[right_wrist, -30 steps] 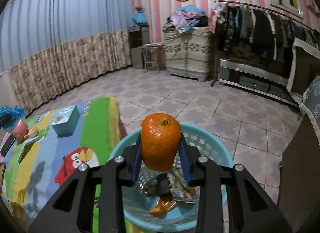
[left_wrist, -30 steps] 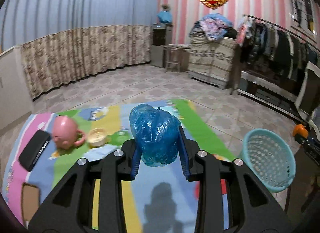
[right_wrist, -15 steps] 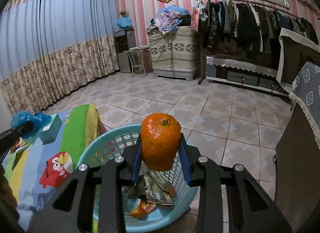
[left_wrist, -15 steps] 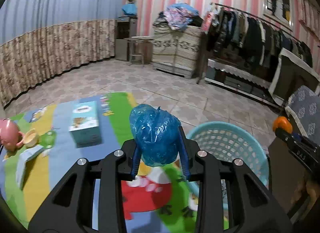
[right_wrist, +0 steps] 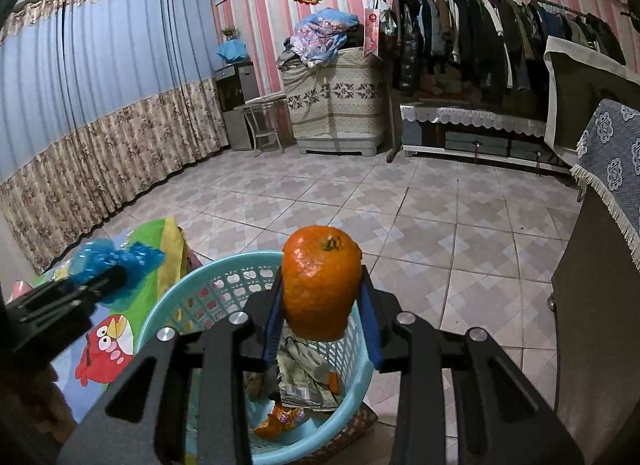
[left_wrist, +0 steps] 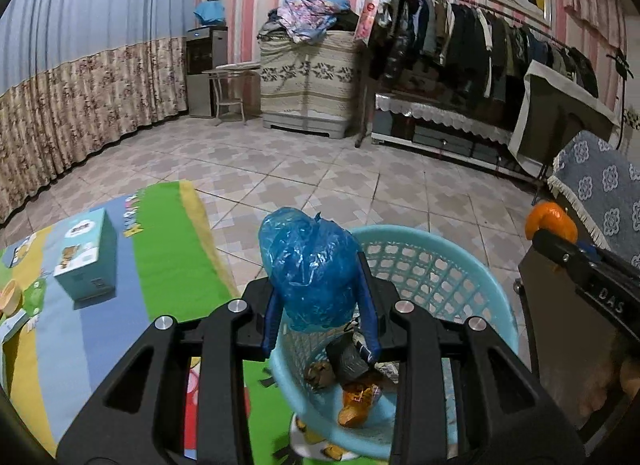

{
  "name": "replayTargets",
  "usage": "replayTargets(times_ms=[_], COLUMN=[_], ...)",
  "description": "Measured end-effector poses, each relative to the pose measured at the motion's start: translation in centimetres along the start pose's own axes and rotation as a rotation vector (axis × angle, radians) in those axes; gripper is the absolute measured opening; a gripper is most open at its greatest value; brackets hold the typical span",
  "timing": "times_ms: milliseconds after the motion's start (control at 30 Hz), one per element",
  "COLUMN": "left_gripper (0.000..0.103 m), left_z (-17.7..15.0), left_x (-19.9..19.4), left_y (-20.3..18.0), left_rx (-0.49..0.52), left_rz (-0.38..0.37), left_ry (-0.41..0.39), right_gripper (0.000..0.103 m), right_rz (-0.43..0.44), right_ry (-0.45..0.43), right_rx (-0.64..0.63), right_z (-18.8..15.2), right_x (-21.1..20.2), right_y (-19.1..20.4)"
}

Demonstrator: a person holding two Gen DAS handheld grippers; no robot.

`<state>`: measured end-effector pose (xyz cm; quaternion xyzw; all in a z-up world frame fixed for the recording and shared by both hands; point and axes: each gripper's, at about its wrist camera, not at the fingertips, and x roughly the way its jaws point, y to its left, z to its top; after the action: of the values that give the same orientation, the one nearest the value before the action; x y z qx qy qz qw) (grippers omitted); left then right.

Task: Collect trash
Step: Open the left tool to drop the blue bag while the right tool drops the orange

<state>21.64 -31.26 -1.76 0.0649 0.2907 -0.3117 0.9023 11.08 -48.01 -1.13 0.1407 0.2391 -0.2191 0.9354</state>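
Note:
My left gripper [left_wrist: 320,301] is shut on a crumpled blue plastic bag [left_wrist: 310,269] and holds it above the near rim of a light blue basket [left_wrist: 460,265]. My right gripper [right_wrist: 318,305] is shut on an orange [right_wrist: 318,283] above the same basket [right_wrist: 192,297]. The basket holds wrappers and orange peel [right_wrist: 304,385]. The left gripper with the blue bag shows at the left of the right wrist view [right_wrist: 116,265]. The orange shows at the right of the left wrist view [left_wrist: 550,221].
The basket stands at the edge of a colourful striped cartoon mat [left_wrist: 168,241] on a table. A light blue box [left_wrist: 86,255] stands on the mat. Tiled floor [right_wrist: 440,225], a clothes rack [right_wrist: 500,37] and a dark cabinet [right_wrist: 592,325] lie beyond.
My left gripper has swung right with the blue bag, from over the mat to over the basket. My right gripper has drawn back a little with the orange, still above the basket.

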Motion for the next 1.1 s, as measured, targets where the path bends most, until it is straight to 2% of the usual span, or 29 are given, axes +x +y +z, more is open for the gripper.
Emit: replayTargets(times_ms=[233,467,533,600,667,900,1100], left_gripper=[0.032,0.034,0.042,0.059,0.067,0.082,0.09], left_z=[0.2,0.1,0.2,0.3,0.4,0.8,1.0], left_x=[3.0,3.9,3.8,3.6,3.3,1.8,0.1], left_y=[-0.7,-1.4,-1.3,-0.9,-0.5,1.7,3.9], left_rx=[0.018,0.056,0.059,0.05,0.041,0.012,-0.007], left_rz=[-0.015,-0.002,0.006,0.015,0.022,0.089,0.148], left_ry=[0.037,0.045,0.045,0.043,0.037,0.011,-0.016], right_gripper=[0.034,0.034,0.034,0.034,0.034,0.034,0.034], right_rz=[0.013,0.019,0.021,0.022,0.02,0.013,0.026], right_ry=[0.033,0.047,0.053,0.057,0.06,0.068,0.077], right_rx=[0.009,-0.007,-0.009,-0.011,-0.013,-0.005,-0.007], right_z=[-0.5,-0.4,-0.5,-0.6,-0.6,-0.9,-1.3], right_x=[1.5,2.5,2.8,3.0,3.1,3.6,4.2], right_y=[0.6,1.7,1.8,1.9,2.0,2.0,2.2])
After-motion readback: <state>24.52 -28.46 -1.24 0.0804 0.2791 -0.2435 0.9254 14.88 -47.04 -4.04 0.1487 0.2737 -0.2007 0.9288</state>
